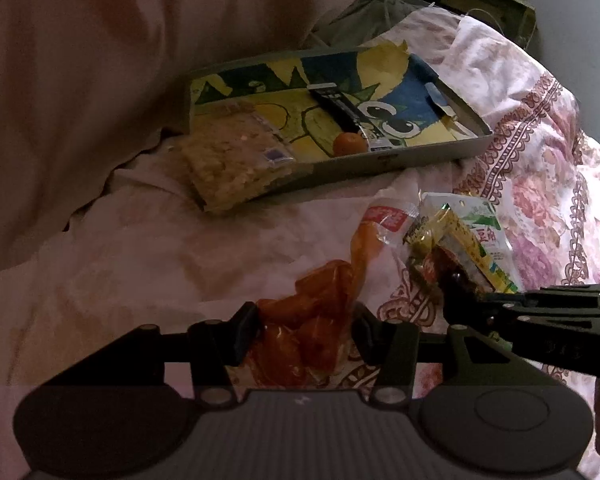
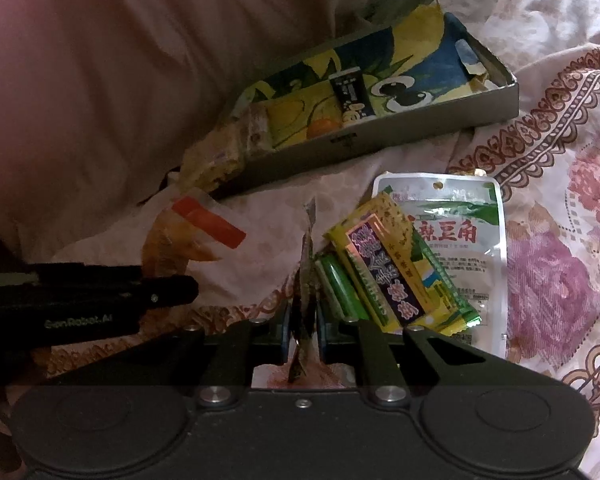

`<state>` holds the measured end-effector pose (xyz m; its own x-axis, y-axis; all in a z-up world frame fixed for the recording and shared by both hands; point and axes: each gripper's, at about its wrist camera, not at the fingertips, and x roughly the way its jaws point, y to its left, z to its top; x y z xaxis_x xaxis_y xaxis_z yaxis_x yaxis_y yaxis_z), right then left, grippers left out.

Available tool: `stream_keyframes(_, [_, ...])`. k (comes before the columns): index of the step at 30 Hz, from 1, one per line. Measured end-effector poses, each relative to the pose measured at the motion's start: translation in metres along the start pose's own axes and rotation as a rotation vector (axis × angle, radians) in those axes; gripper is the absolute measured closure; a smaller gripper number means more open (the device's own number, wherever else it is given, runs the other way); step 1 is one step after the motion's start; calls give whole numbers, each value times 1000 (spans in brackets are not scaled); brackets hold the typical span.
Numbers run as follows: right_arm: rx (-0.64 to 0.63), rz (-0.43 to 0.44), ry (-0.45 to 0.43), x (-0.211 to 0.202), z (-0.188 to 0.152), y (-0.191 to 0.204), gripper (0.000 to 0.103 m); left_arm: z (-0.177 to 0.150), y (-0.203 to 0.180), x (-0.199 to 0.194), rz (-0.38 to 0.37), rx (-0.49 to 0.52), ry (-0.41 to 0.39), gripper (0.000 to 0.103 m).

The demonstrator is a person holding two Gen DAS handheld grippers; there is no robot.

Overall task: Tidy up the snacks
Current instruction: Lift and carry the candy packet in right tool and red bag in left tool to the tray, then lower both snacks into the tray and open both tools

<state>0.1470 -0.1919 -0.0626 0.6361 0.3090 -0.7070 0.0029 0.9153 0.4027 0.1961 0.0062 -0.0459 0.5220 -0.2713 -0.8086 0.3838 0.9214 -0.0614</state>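
Bulging with orange pieces, the clear bag [image 1: 312, 320] looks crinkled.

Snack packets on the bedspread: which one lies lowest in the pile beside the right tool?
The white pouch with red characters. It lies flat on the bedspread, and the yellow packet rests across its left side.

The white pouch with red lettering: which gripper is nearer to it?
Right. The right gripper, shut on a thin wrapper, sits just beside the white pouch. The left gripper holds the orange bag farther over.
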Motion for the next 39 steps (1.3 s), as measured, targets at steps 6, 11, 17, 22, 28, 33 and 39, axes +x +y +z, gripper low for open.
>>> stream_keyframes(6, [10,17,-7,-3,0,2,89,-1,0,-7,-5,-11,-21,48])
stream_keyframes(11, [18,31,-10,-5,0,3,89,2,6,-18,-15,-47,-60,48])
stream_keyframes(17, [47,63,-18,-12,0,6,89,5,8,-24,-22,-70,-93,48])
stream_keyframes(22, [65,78,-37,-20,1,7,89,6,9,-27,-33,-87,-113,48])
stream_keyframes(28, [94,81,-83,-29,10,1,89,11,11,-29,-37,-104,-146,48])
stream_keyframes(33, [104,70,-165,-38,33,-7,89,41,14,-27,-55,-135,-192,48])
stream_keyframes(39, [61,56,-273,-35,82,-19,89,88,17,-7,-95,-200,-238,48])
